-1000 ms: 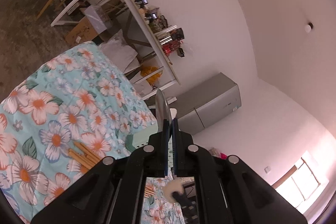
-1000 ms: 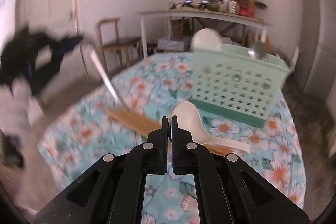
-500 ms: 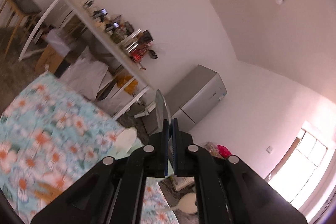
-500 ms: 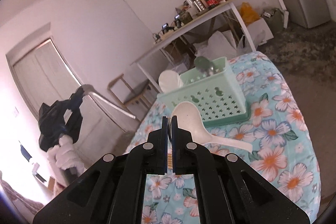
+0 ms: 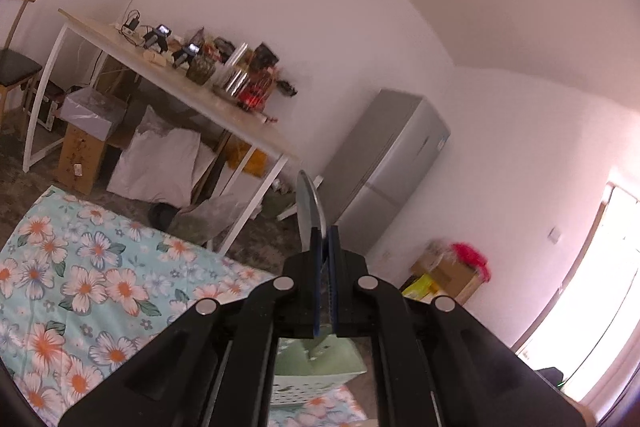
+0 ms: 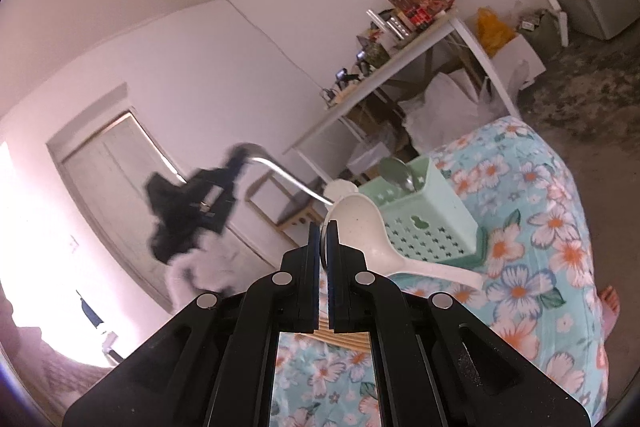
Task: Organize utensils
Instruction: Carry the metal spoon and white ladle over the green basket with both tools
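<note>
- Left gripper (image 5: 325,247): fingers clenched on a metal spoon (image 5: 307,209), its bowl standing edge-on above the fingertips; the handle is hidden between the pads.
- Green utensil basket (image 5: 320,357) shows below the left fingers, mostly cut off by the gripper body.
- Right gripper (image 6: 324,241): fingers clenched on a white ladle (image 6: 374,241), bowl just right of the tips.
- Judgement: lower each utensil upright into the basket, handle down, one at a time.
- Basket contents are hard to make out; a spoon bowl protrudes.
</note>
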A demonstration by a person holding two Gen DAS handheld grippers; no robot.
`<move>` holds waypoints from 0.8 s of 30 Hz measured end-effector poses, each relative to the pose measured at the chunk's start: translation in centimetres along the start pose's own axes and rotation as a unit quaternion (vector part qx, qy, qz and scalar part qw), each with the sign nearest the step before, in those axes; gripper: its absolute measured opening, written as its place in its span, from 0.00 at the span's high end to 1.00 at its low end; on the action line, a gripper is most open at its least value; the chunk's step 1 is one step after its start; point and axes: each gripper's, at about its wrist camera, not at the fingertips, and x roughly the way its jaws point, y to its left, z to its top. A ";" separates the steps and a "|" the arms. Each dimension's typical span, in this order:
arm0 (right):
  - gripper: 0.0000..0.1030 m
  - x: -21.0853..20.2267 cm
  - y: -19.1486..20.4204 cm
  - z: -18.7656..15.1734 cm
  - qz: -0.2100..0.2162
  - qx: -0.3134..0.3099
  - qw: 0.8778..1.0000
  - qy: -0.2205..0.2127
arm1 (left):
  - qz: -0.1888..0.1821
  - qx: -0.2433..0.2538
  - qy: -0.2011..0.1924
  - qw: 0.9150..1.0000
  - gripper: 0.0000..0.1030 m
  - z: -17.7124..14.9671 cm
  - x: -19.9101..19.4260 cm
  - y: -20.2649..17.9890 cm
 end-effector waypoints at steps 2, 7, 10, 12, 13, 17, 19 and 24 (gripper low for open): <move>0.99 -0.1 -0.1 0.4 0.010 0.001 1.000 0.002 | 0.011 0.009 0.011 1.000 0.98 -0.8 1.4 0.2; 0.99 -0.7 -0.1 1.3 0.029 0.002 1.000 -0.002 | 0.026 0.011 0.036 0.999 0.98 -2.9 3.9 1.1; 0.99 -1.4 0.6 2.2 0.040 -0.005 0.999 -0.013 | 0.030 0.009 0.049 0.998 0.98 -3.9 4.5 1.5; 0.99 -1.7 1.0 2.7 0.046 -0.009 0.999 -0.019 | 0.032 0.009 0.058 0.998 0.98 -4.5 4.8 1.7; 0.99 -1.9 1.4 3.1 0.052 -0.011 0.998 -0.023 | 0.033 0.009 0.063 0.997 0.98 -4.8 4.9 1.8; 0.99 -2.3 2.7 4.7 0.071 -0.021 0.997 -0.038 | 0.041 0.003 0.071 0.997 0.98 -5.6 4.8 2.2; 0.99 -2.2 3.5 5.4 0.083 -0.024 0.995 -0.044 | 0.042 -0.002 0.074 0.996 0.95 -5.8 4.6 2.5; 0.99 -1.2 4.8 7.0 0.093 -0.040 0.994 -0.049 | 0.047 -0.008 0.064 0.997 0.62 -5.7 3.3 2.5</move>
